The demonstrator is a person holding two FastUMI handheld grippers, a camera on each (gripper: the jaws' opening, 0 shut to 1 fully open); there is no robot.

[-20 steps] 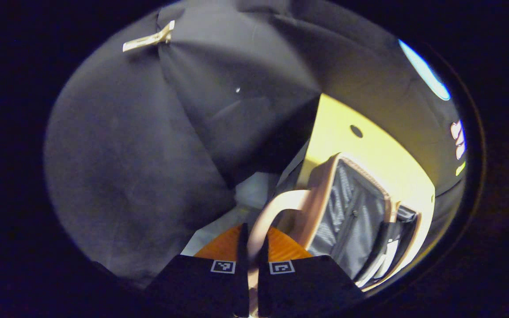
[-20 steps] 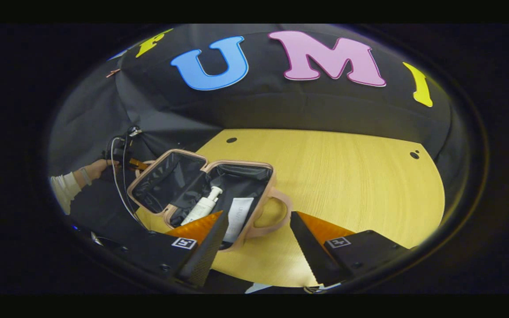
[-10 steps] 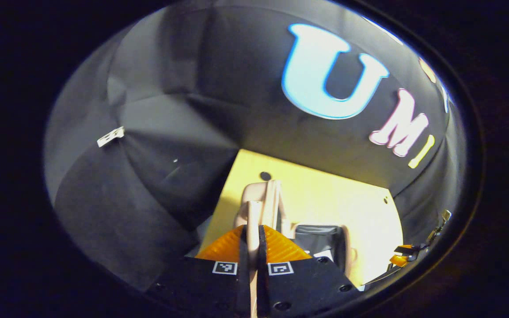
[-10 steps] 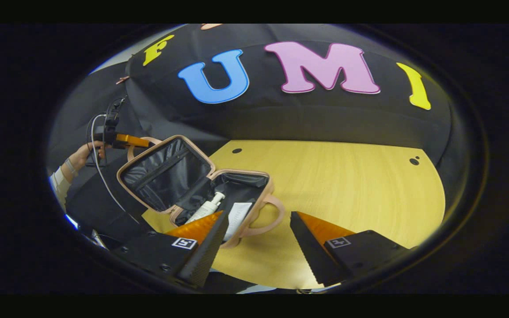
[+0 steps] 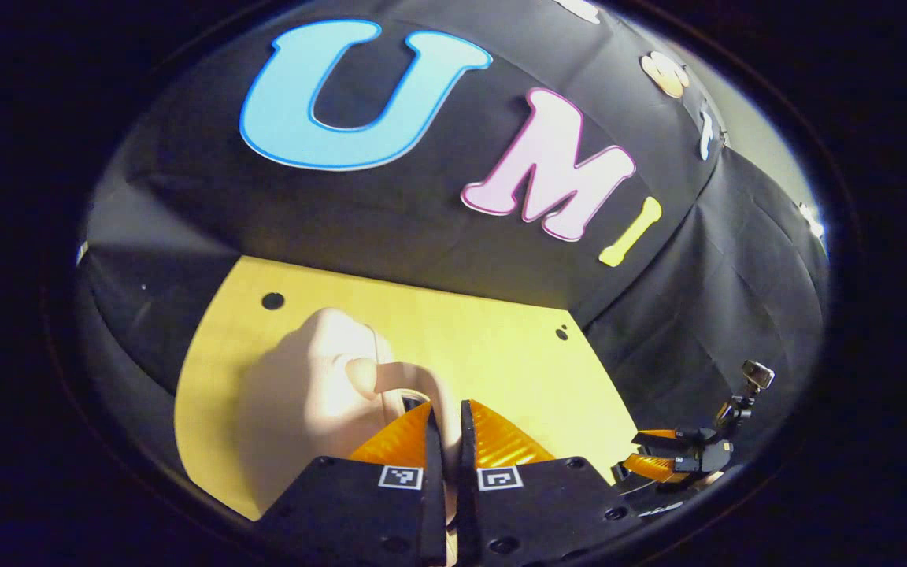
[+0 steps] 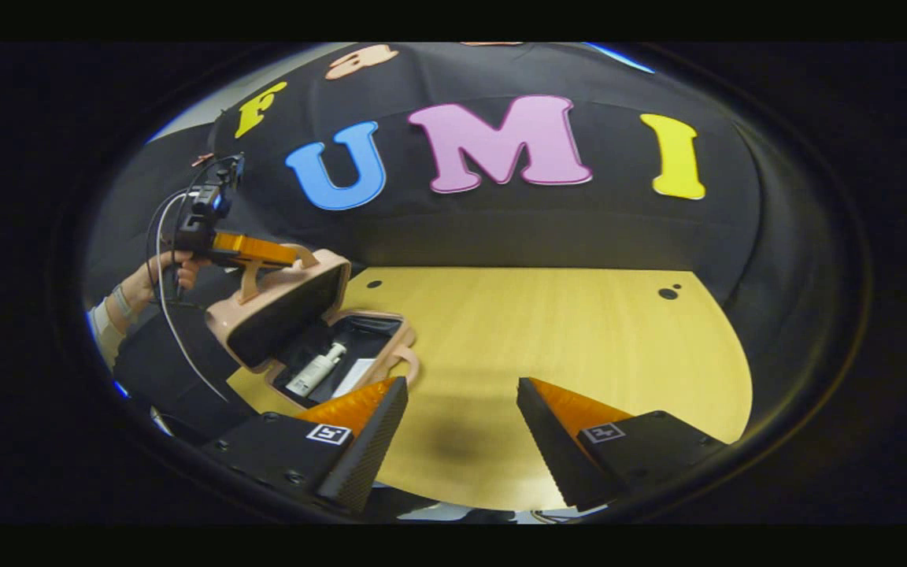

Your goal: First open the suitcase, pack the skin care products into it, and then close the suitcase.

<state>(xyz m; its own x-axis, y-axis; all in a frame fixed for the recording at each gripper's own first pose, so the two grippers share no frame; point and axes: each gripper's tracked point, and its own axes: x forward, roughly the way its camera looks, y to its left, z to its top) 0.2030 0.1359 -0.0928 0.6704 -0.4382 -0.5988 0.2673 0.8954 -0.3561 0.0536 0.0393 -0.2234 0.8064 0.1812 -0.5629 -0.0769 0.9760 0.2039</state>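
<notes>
Suitcase point(image 6: 280, 311), pink hard shell, sits on the yellow wooden table point(image 6: 548, 331), well ahead and left of the right gripper's point(image 6: 461, 429) fingers. Lid point(image 6: 284, 303) is tilted partway over the base, not yet closed; dark lining visible under it. Base still open toward the right gripper's side, holding a white pump bottle point(image 6: 313, 370) and a flat white packet point(image 6: 355, 376) just beside it. Base handle point(image 6: 409, 364) sticks out just past the tip of the right gripper's left finger point(image 6: 367, 437).

Left gripper point(image 6: 296, 253), seen in the right gripper view, is at the top of the lid, fingers closed narrow on the lid handle point(image 6: 253, 279); a hand point(image 6: 166, 276) holds it from behind, cable hanging down. In the left gripper view, the left gripper's fingers point(image 5: 430, 449) are nearly together with the pale handle strap between them, and the lid's outer shell point(image 5: 308, 402) lies ahead and to the left of them.

Right gripper: fingers spread wide, holding nothing, hovering over bare table, shadow between them. It also shows in the left gripper view, far right of the left fingers, near the table edge.
</notes>
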